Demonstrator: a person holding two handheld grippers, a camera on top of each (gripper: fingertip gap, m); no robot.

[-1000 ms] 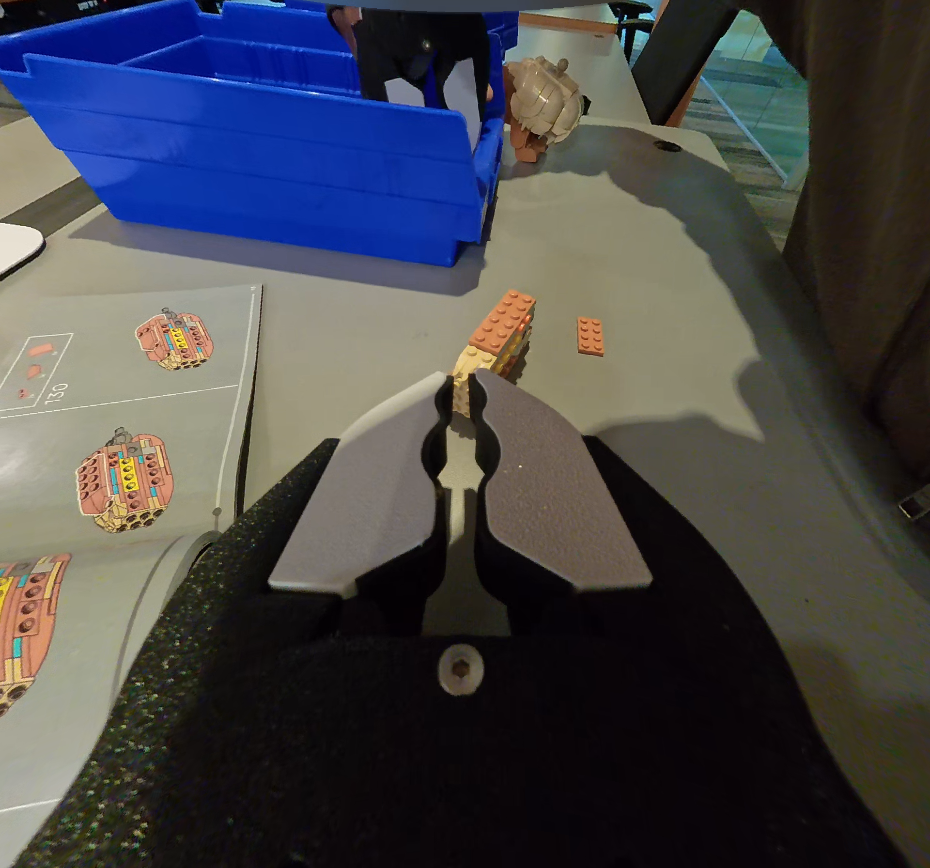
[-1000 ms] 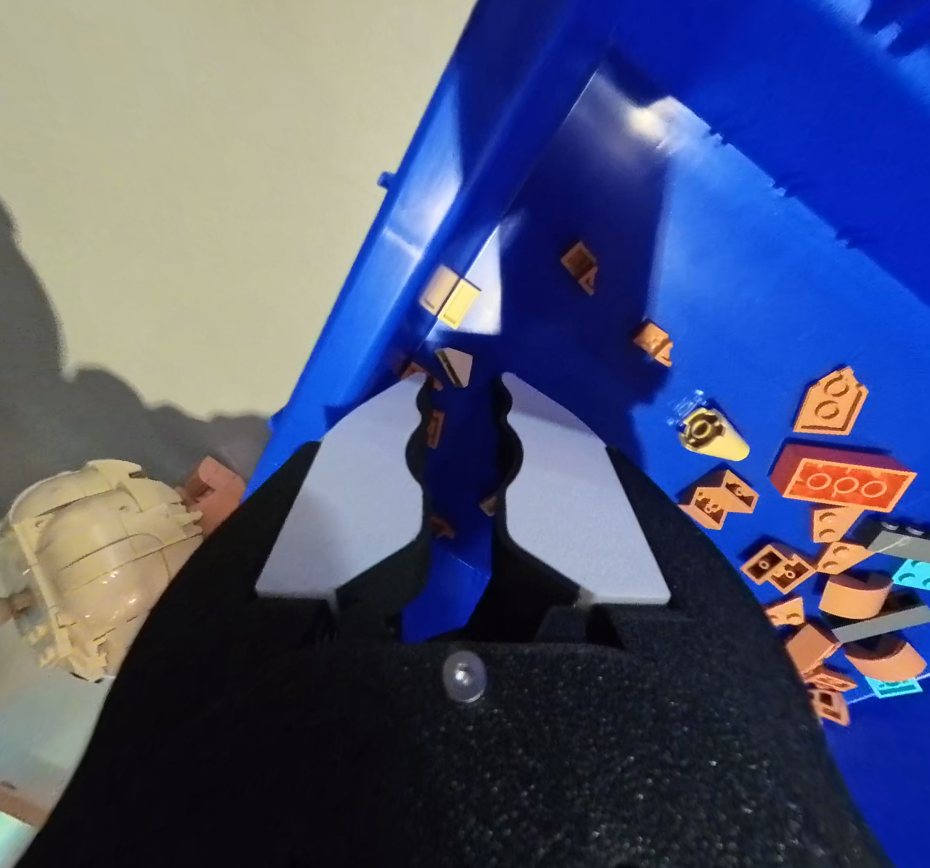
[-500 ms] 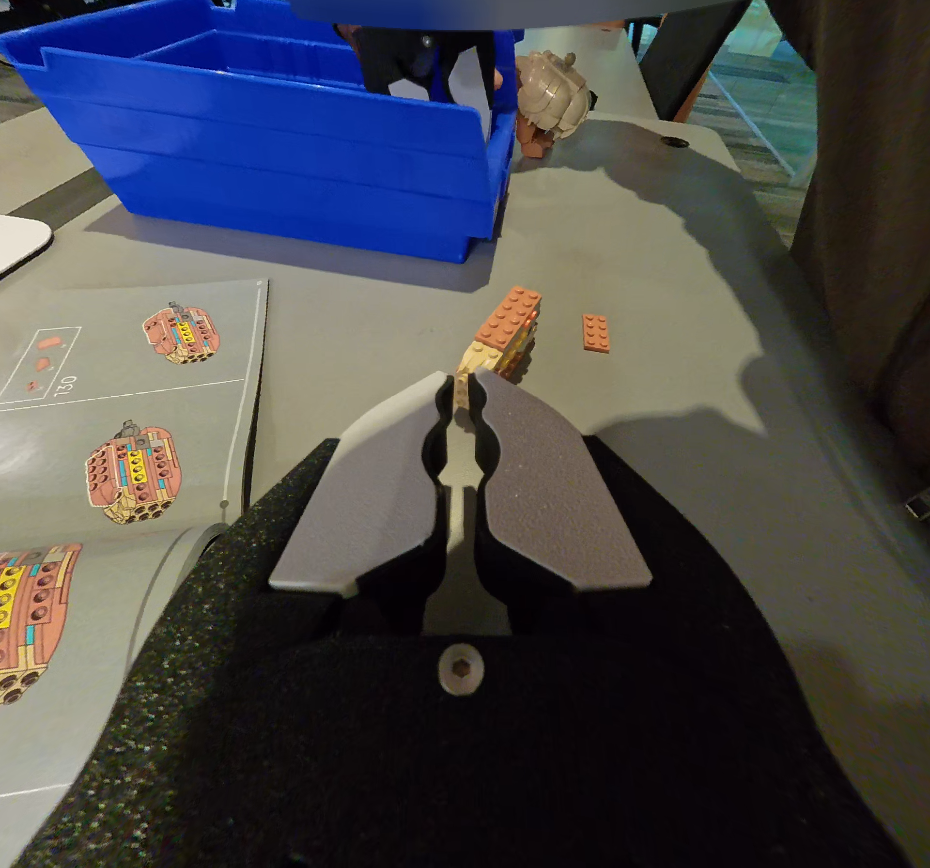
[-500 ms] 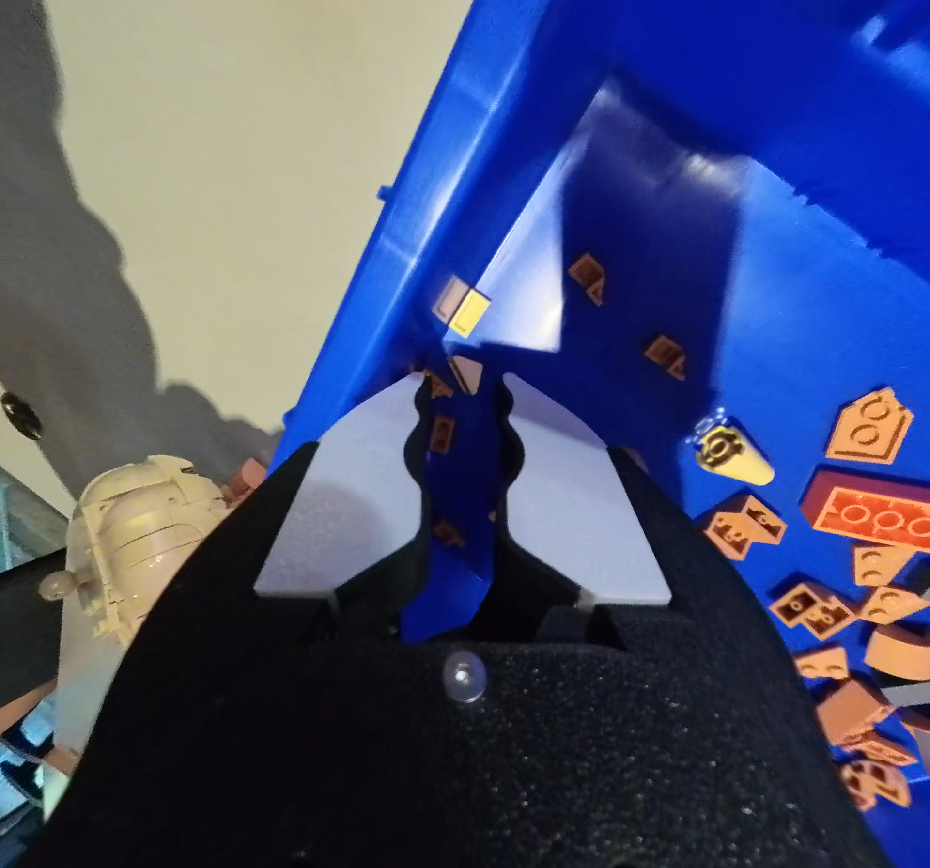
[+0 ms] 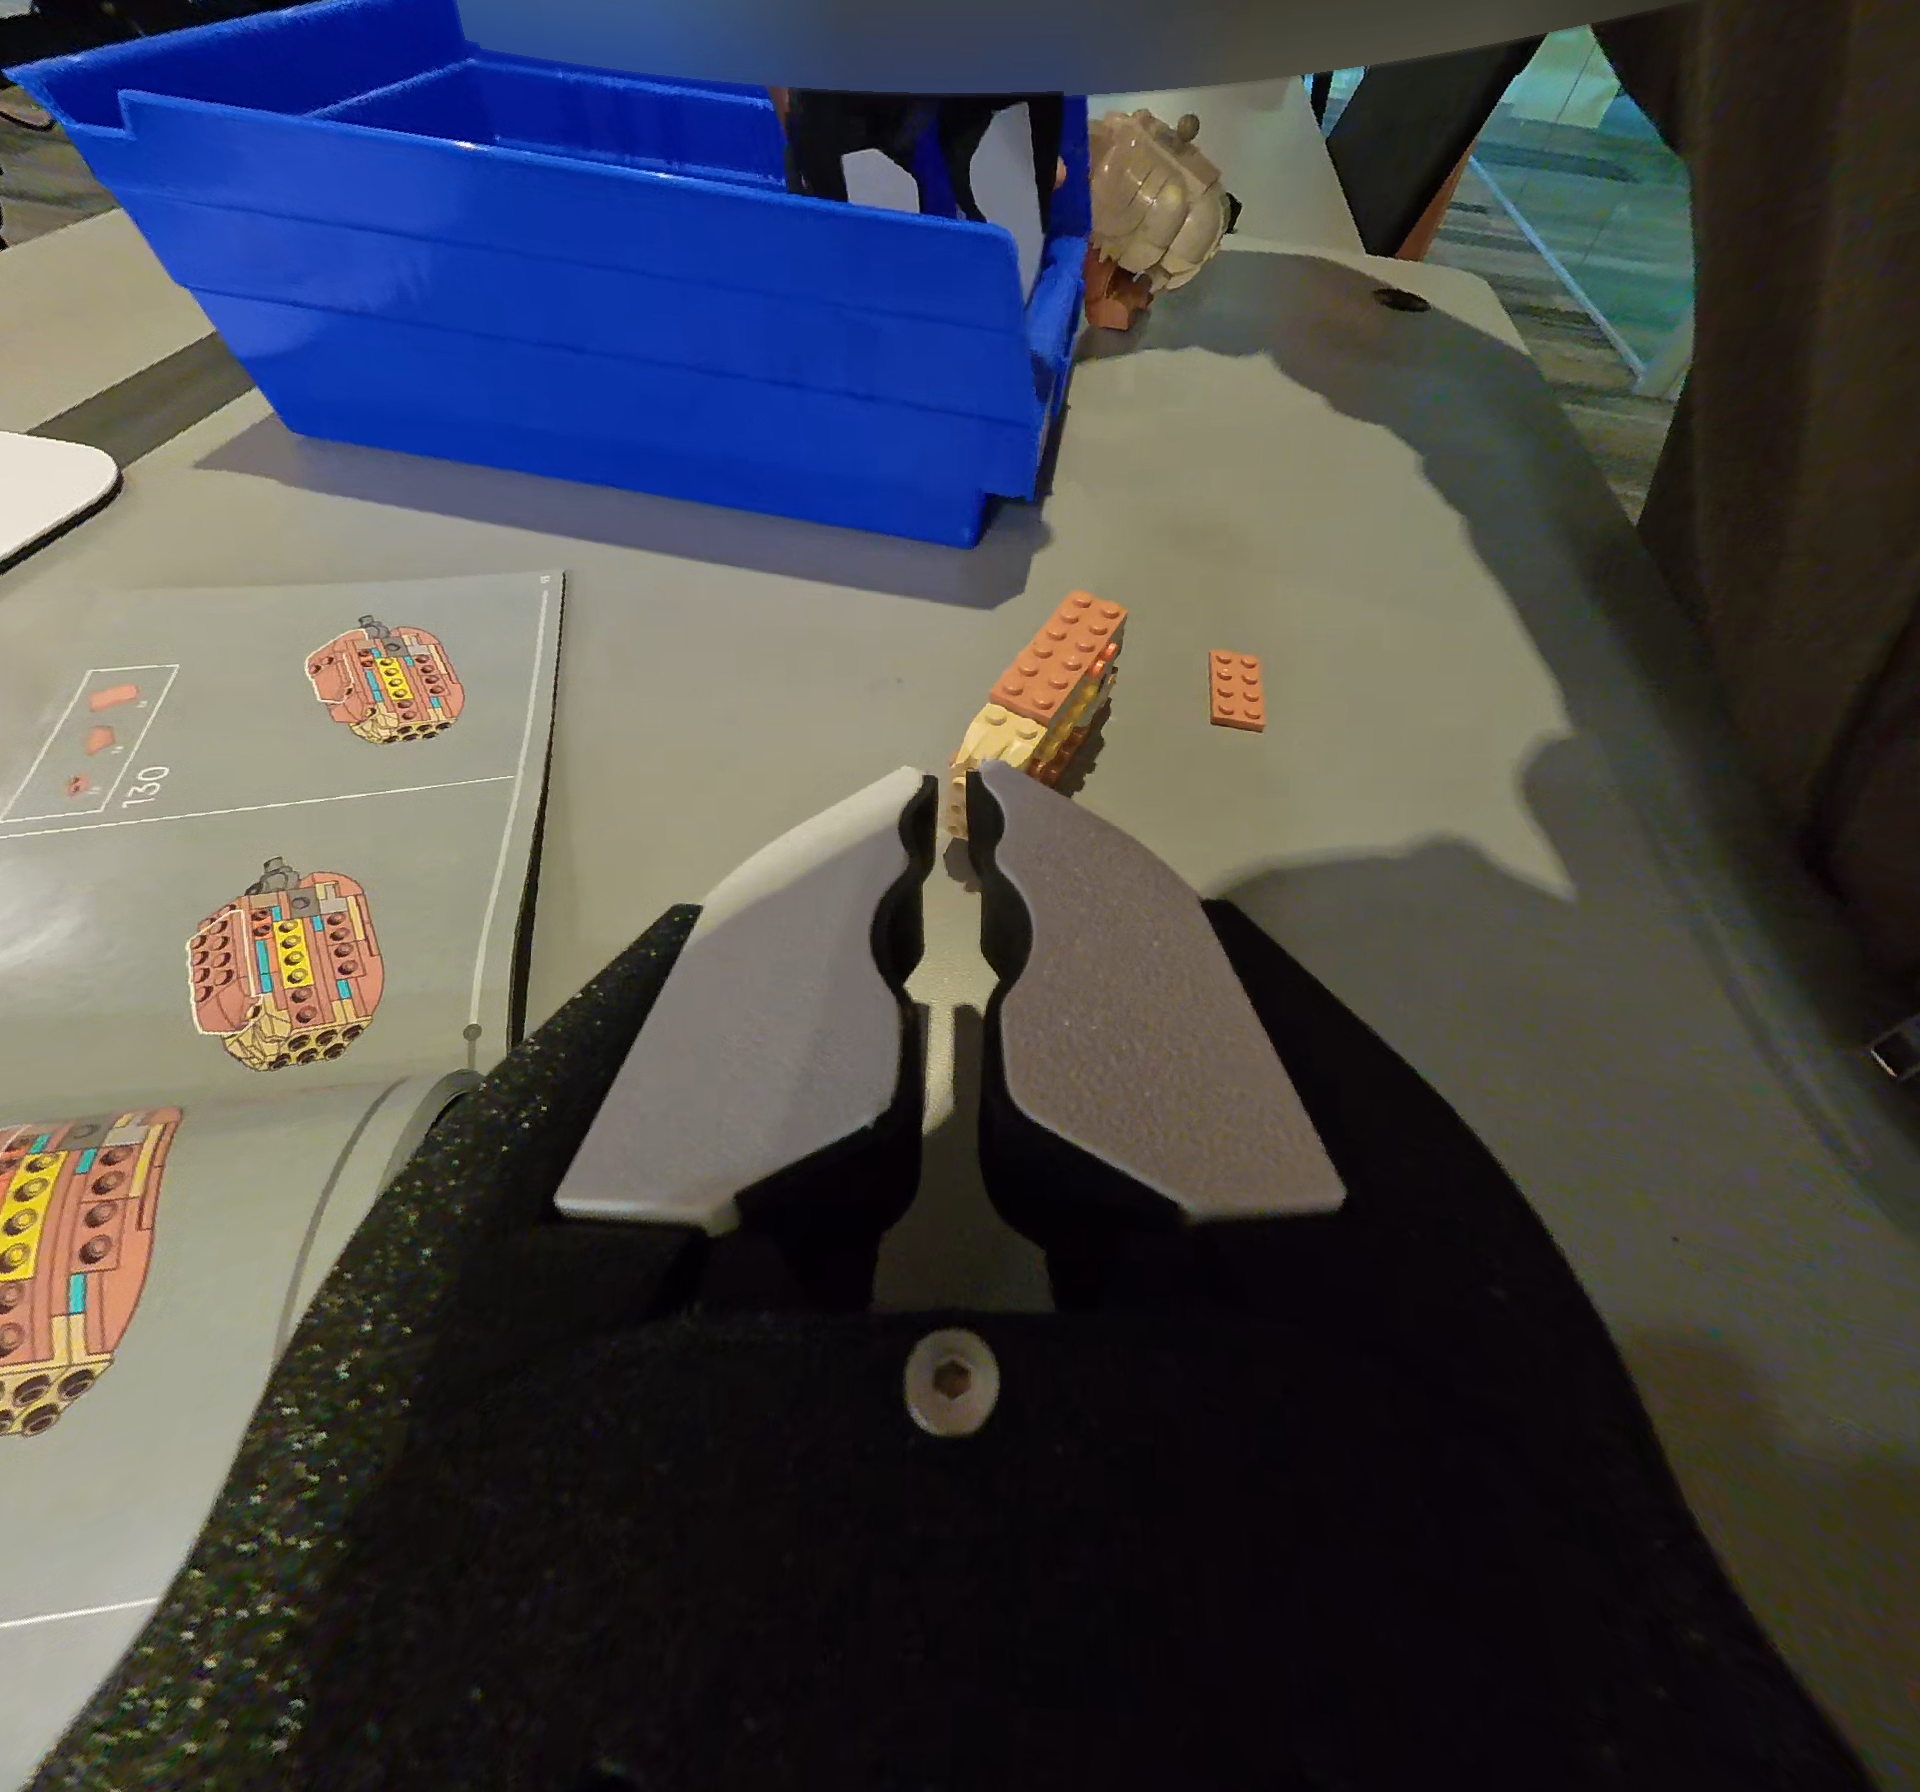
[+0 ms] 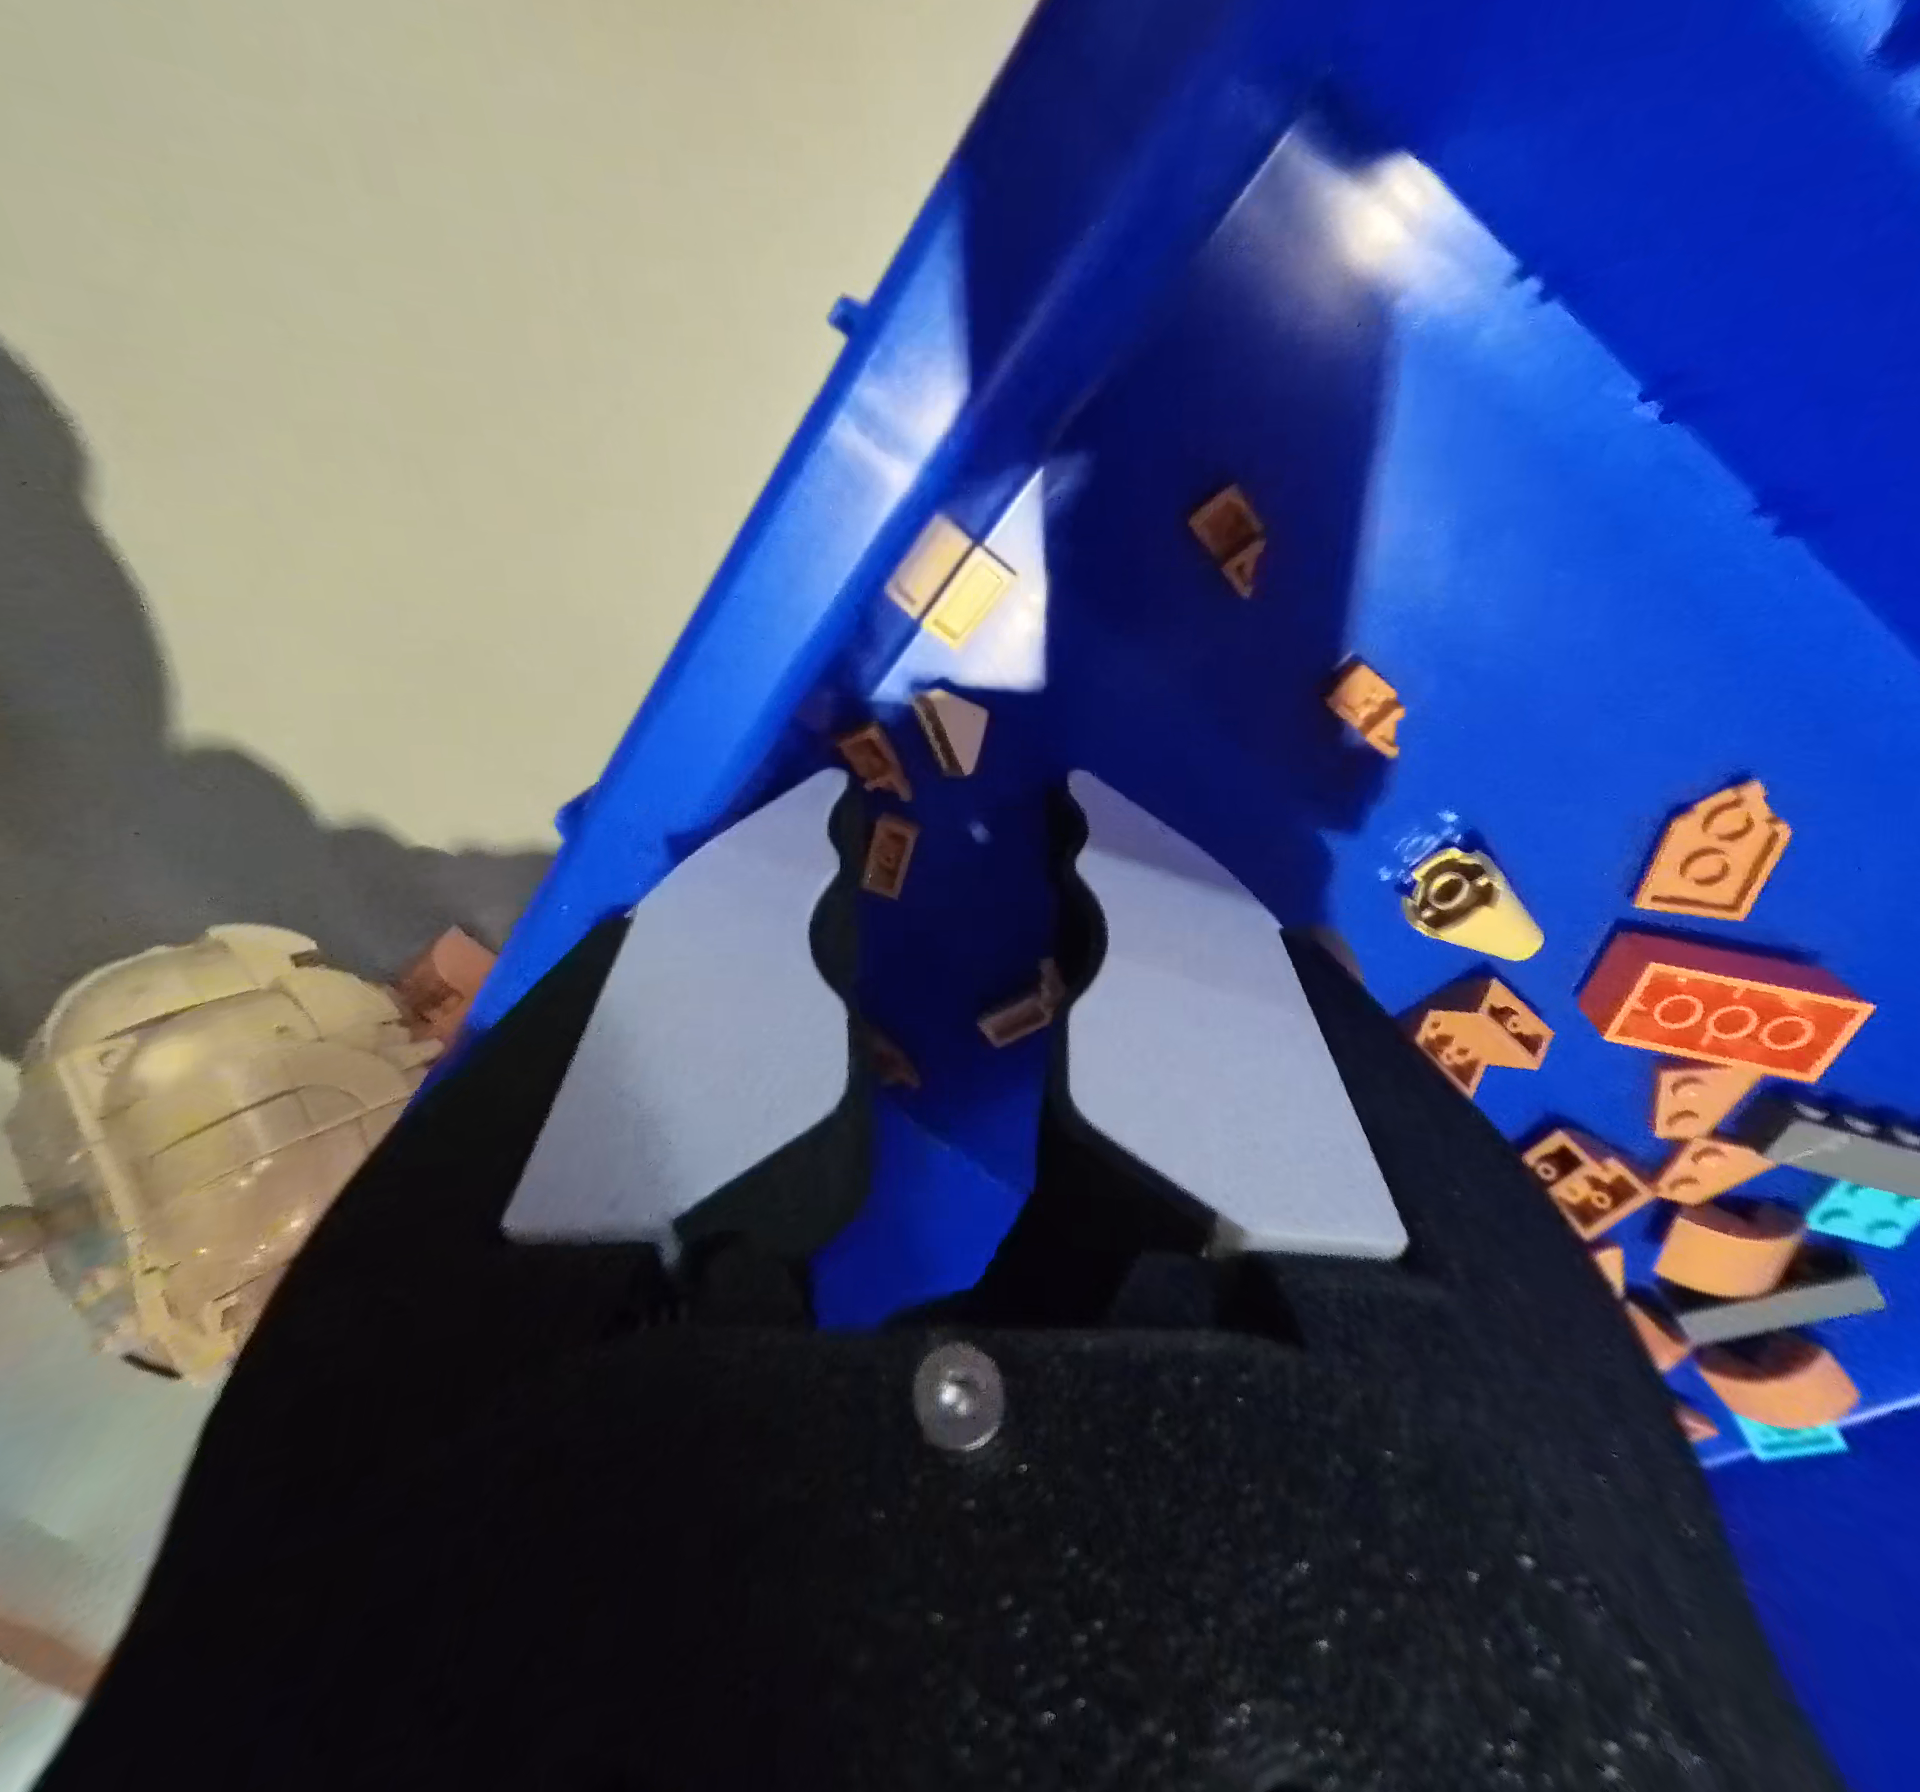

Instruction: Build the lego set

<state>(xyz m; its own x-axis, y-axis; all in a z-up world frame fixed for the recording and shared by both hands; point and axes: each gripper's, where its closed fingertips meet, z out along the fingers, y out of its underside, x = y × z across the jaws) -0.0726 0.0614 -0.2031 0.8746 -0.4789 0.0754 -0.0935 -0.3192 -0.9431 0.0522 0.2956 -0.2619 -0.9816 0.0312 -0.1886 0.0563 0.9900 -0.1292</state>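
Note:
My left gripper (image 5: 951,786) is low over the grey table (image 5: 1299,516), its fingers nearly together on the tan end of a small tan-and-orange lego sub-assembly (image 5: 1055,677) that rests on the table. A loose orange plate (image 5: 1236,691) lies just right of it. My right gripper (image 6: 956,786) is open and empty inside the blue bin (image 6: 1143,184), near its corner, above small orange pieces (image 6: 890,854). It also shows in the left wrist view (image 5: 925,153), reaching into the bin (image 5: 623,319).
An open instruction booklet (image 5: 281,859) lies at the left. A rounded tan lego model (image 5: 1153,194) stands beside the bin's right end, also in the right wrist view (image 6: 208,1119). The bin floor holds a red-orange brick (image 6: 1725,1015), a yellow cone (image 6: 1470,901) and several orange slopes. A person's dark clothing (image 5: 1808,392) is at the right. There is about 30 centimeters between the tips of the two grippers. My right tips are about 20 centimeters from the loose orange plate (image 5: 1236,691), my left tips only 15 centimeters.
The right gripper has swayed a little over the bin corner and stays open. The left gripper has kept its place at the sub-assembly.

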